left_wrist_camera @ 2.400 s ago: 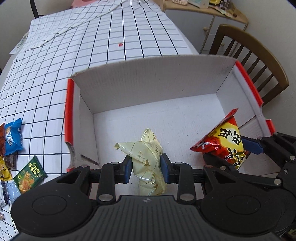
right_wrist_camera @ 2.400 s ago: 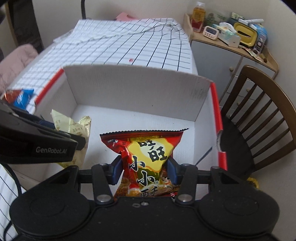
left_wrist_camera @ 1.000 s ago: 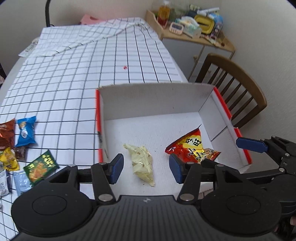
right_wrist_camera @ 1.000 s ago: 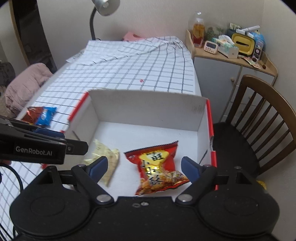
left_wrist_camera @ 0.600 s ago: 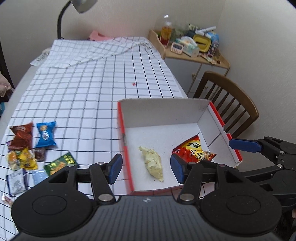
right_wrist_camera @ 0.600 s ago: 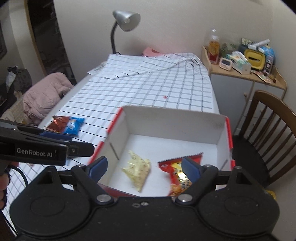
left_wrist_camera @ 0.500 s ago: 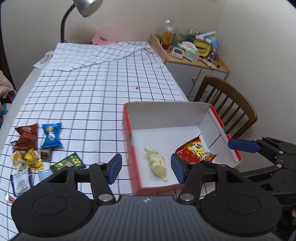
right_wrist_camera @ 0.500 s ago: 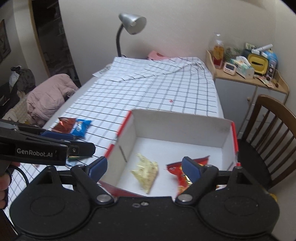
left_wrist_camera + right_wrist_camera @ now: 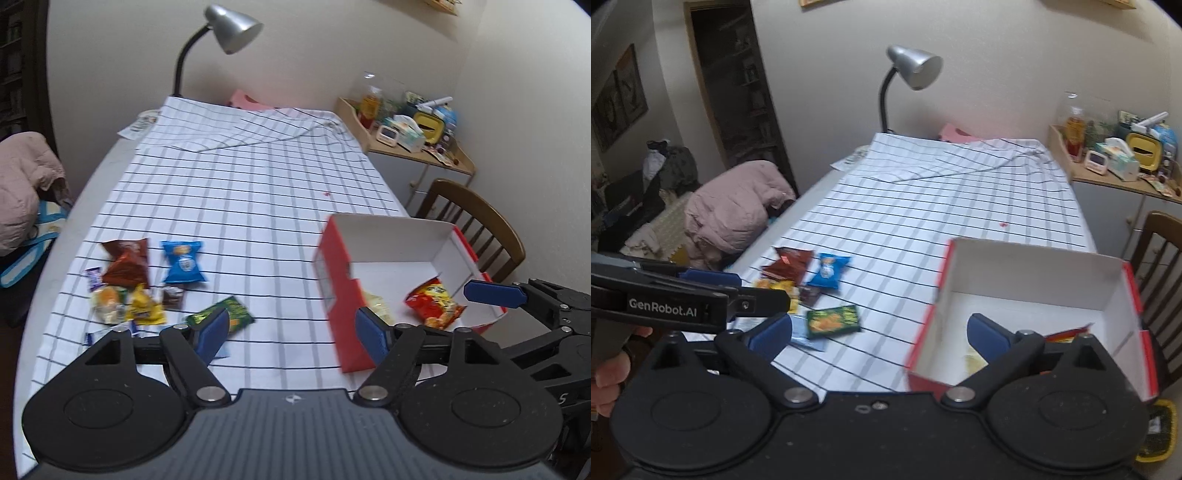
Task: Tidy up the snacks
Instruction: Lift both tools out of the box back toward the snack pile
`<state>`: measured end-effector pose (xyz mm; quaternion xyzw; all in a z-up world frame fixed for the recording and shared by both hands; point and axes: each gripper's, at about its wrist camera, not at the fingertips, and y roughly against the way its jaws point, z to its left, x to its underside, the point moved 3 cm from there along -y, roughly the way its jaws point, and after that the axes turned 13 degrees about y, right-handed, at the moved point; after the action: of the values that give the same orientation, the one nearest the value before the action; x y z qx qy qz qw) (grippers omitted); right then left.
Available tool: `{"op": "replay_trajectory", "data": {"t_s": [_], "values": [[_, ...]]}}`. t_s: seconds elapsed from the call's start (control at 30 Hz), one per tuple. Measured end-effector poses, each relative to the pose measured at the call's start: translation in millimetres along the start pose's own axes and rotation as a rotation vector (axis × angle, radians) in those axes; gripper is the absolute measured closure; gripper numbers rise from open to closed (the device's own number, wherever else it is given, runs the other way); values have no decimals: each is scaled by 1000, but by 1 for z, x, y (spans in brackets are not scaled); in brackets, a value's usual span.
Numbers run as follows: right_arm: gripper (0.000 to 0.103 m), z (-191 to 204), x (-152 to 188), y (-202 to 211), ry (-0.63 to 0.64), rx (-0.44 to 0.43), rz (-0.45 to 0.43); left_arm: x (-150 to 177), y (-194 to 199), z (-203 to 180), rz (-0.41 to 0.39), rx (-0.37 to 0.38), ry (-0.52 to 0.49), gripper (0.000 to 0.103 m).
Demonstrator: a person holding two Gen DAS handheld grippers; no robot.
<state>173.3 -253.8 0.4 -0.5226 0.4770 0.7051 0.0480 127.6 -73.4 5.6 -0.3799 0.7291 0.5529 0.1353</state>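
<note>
Red-sided cardboard box (image 9: 334, 275) sits at the right edge of the table (image 9: 240, 192), which is covered with a white grid-checked cloth. Inside it we note a red snack bag (image 9: 434, 302) with writing too blurred to read, and a pale yellow packet (image 9: 376, 306) beside it. We record the left gripper (image 9: 291, 332) with jaws apart and just opening wider, nothing between them. The right gripper (image 9: 879, 332) likewise stands wide apart, its jaws just opening, empty. The left unit's side reads "GenRobot.AI" in the right wrist view. Near the table's left edge lie a loose pile: a blue packet (image 9: 183, 262), a brown packet (image 9: 127, 262), a green packet (image 9: 225, 317) and small yellow sweets (image 9: 142, 306); their labels are illegible.
</note>
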Motion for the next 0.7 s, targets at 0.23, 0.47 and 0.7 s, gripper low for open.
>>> {"op": "replay_trajectory", "data": {"t_s": [0.23, 0.47, 0.7], "values": [[1, 39, -5, -23, -23, -20, -4, -2, 14, 54, -32, -14, 51, 18], [1, 67, -4, -62, -54, -29, 43, -5, 7, 113, -7, -30, 164, 2], [1, 71, -2, -118, -133, 12, 135, -5, -16, 176, 14, -155, 311, 2]]}}
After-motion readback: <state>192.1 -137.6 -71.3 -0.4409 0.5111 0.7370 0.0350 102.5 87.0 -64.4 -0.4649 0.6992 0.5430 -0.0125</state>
